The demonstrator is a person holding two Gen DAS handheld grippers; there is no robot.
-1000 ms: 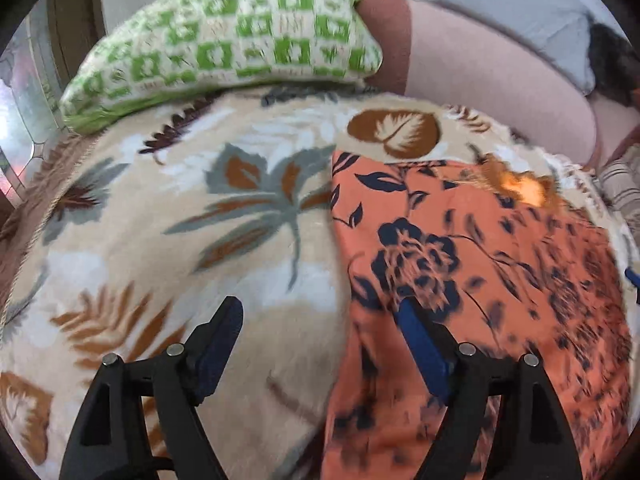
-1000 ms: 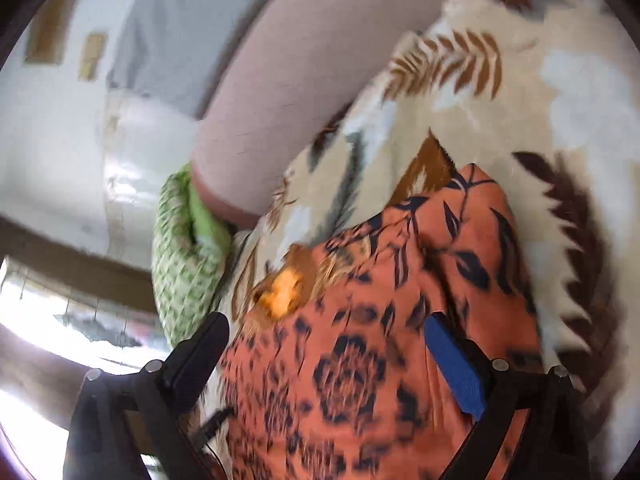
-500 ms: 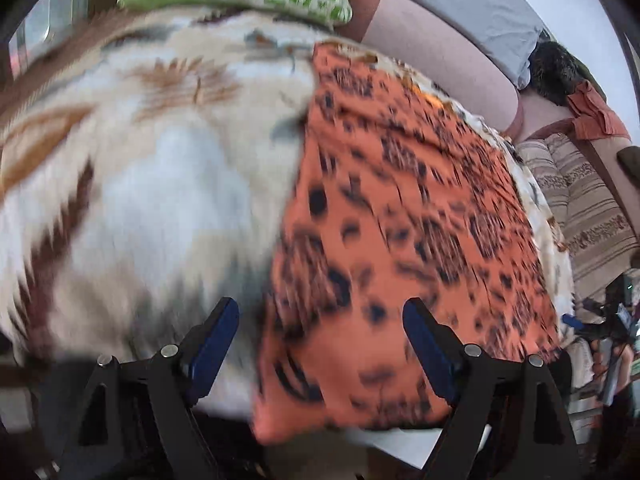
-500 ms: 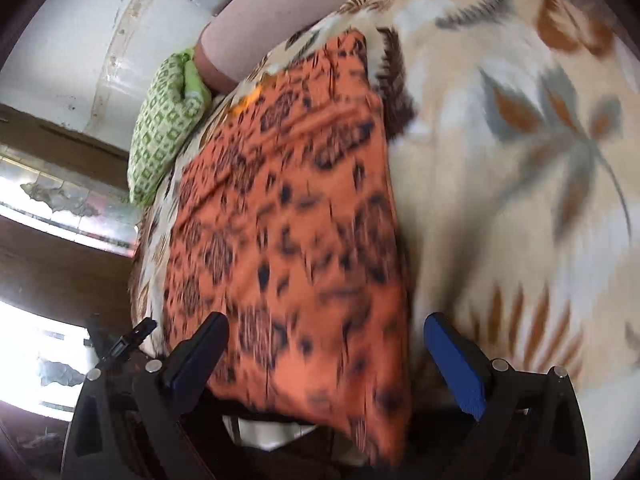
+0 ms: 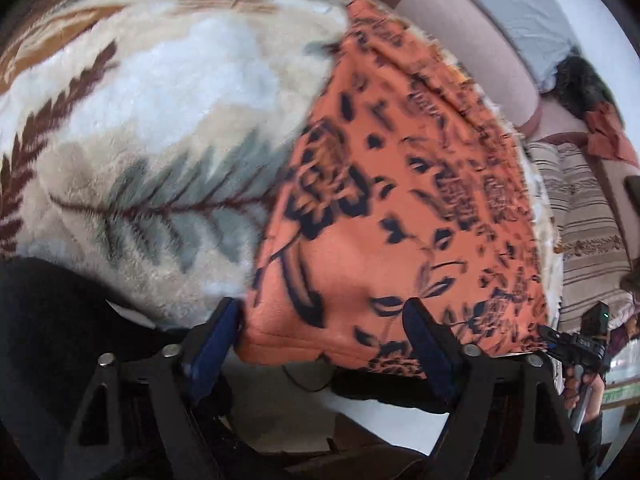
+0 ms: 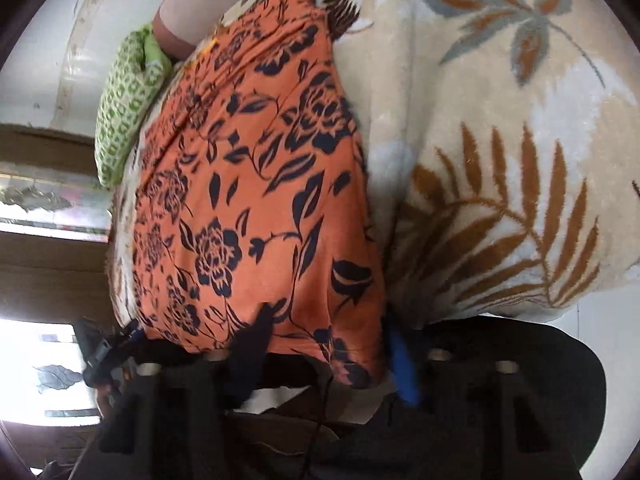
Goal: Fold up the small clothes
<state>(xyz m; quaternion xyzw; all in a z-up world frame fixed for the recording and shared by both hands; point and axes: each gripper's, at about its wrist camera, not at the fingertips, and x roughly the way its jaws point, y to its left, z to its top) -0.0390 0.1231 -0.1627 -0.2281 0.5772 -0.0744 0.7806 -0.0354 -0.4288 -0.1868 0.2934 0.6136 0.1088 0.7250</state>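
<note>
Garment (image 5: 400, 208) orange, navy floral; blanket (image 5: 140, 120) cream, leaf print; pillow (image 6: 128, 100) green-white checked.

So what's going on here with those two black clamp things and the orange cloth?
A person is holding a two-finger gripper in each hand and folding a small orange floral garment spread on a leaf-patterned blanket. The left gripper and right gripper sit at the garment's near hem, where it hangs over the bed's edge, one at each corner. Both sets of jaws are open and straddle the hem, gripping nothing yet. A green checked pillow lies at the far end.
</note>
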